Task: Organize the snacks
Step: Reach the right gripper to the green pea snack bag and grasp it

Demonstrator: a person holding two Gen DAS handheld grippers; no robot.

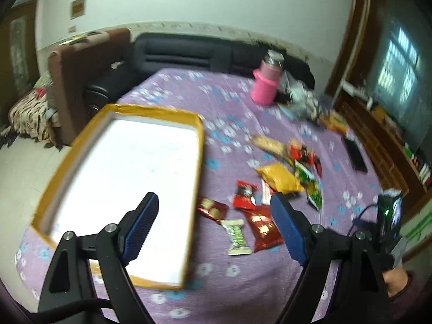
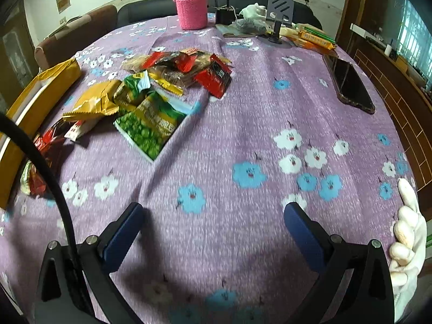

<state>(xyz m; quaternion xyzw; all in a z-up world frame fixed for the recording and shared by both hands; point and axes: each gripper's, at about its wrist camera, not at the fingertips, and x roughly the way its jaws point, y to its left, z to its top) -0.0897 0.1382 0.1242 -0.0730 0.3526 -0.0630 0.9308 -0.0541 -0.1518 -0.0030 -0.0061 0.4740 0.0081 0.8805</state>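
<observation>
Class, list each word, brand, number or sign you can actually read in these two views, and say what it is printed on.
No text here can be read for certain.
Green pea packet: pale lettering, too blurred.
Orange boxes: printed characters, too small.
Red packet: white mark, unreadable.
Yellow packet: no print made out.
Green-and-white sweet: pattern only, blurred.
Wall plaque: too small and blurred.

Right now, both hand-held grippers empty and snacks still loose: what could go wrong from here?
1. The snack pile is overlapped, so a grab for the green pea packet may drag the yellow bag along.
2. The box lies partly under the open left hand-held gripper; a low sweep could knock its rim.
3. The cable crosses near the red packets at the box, so it may snag.
</observation>
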